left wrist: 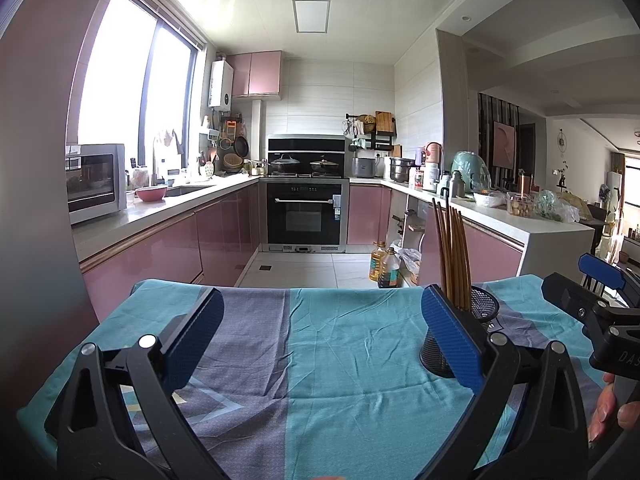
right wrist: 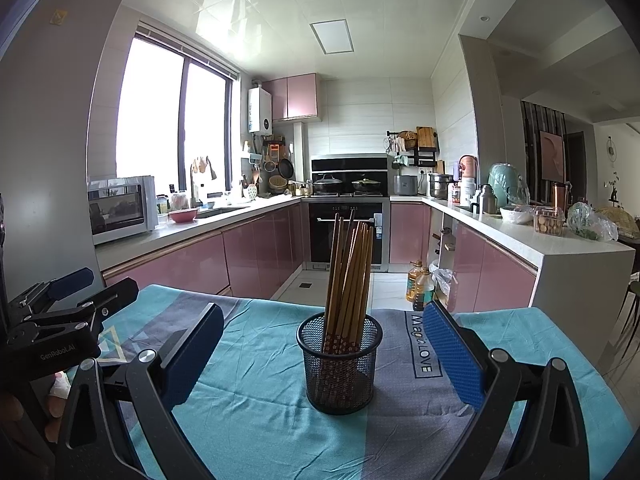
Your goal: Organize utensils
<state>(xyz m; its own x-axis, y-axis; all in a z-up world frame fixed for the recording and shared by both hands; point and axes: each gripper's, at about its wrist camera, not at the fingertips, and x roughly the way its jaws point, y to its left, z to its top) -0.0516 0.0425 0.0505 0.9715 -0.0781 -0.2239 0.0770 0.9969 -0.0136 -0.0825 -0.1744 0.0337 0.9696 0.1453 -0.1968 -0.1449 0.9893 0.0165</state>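
Note:
A black mesh cup stands upright on the cloth-covered table, holding several wooden chopsticks that lean slightly right. My right gripper is open, its blue pads either side of the cup and short of it, nothing between them. In the left wrist view the mesh cup sits partly hidden behind the right pad, with the chopsticks rising above. My left gripper is open over bare cloth, left of the cup. The right gripper shows at the right edge.
The table cloth is teal and grey; its far edge drops to a tiled floor. Oil bottles stand on the floor beyond. Pink kitchen cabinets, an oven and crowded counters lie farther back. A hand holds the right gripper.

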